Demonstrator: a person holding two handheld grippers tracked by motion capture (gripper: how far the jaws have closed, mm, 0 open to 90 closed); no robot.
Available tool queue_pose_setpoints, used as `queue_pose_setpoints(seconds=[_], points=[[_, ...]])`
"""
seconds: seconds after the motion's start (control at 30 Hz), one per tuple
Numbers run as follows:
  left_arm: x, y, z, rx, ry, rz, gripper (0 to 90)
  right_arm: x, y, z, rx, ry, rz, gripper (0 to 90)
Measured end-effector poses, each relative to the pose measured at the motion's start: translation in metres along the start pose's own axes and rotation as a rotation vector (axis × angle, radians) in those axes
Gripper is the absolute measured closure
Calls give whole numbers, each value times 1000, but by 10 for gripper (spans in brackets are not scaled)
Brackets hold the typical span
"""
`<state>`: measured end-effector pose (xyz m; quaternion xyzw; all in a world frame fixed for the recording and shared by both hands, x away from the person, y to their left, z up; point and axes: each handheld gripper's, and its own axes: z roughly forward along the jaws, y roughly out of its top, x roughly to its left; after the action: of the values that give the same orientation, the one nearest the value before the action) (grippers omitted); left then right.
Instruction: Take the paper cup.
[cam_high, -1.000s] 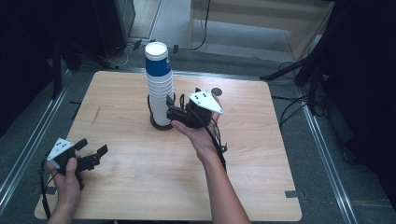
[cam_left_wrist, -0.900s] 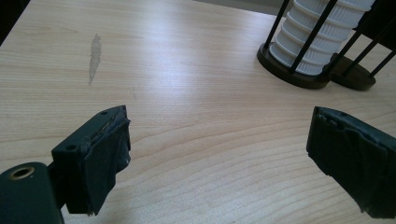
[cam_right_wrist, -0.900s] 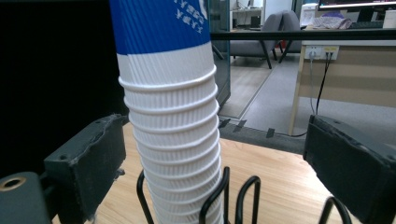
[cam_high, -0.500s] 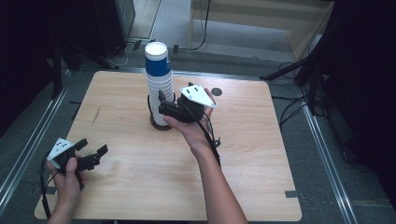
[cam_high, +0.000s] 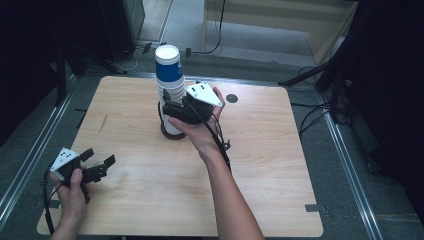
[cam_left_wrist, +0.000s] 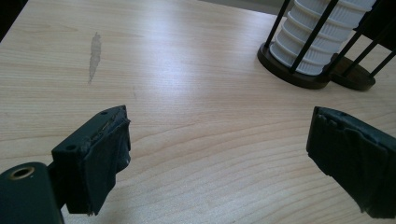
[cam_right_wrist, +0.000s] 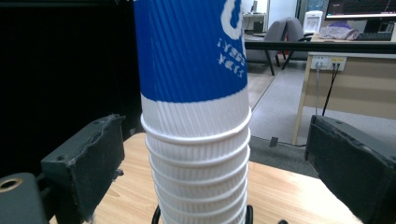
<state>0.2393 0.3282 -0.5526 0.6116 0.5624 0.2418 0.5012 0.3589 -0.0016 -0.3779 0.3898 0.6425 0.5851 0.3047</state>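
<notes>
Right gripper (cam_high: 172, 107) is up against the stack of paper cups (cam_high: 169, 90), its jaws apart on either side of the stack; they have just been opening, and in the right gripper view a gap shows between each pad (cam_right_wrist: 91, 163) and the cup walls, so nothing is pinched. Its grey plate and the hand behind it cover part of the stack's right side in the high view, so the fingertips themselves are hard to make out there. Left gripper (cam_high: 97, 165) sits low at the near left corner of the table (cam_high: 280, 190), jaws spread wide with nothing between them, bare wood showing in the gap in the left gripper view.

Cups stand nested in a black wire holder (cam_high: 172, 134) toward the far middle of the table. Long axis of the stack runs straight up, open mouth of the top cup facing upward, white rim visible in the high view. Top cup is blue with white lettering, too blurred and cut off at the frame's upper edge in the right gripper view to read; below it only the ribbed white rims of the lower cups show. Left gripper view cuts the stack off above its lowest rings, showing the holder's round base and thin upright rods
</notes>
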Motion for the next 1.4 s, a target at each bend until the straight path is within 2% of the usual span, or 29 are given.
queue_pose_setpoints(seconds=[0.4,0.63,1.2,1.37,1.4], points=[[1,0,0,2,-5,-2,72,7,3,18,1,4,5,50],[1,0,0,4,-6,-3,72,10,9,34,7,-19,20,49],[2,0,0,5,-18,-18,72,16,16,63,13,-47,14,50],[2,0,0,5,-17,-19,72,17,18,67,17,-55,34,109],[3,0,0,5,-17,-20,73,18,18,67,11,-57,34,148]])
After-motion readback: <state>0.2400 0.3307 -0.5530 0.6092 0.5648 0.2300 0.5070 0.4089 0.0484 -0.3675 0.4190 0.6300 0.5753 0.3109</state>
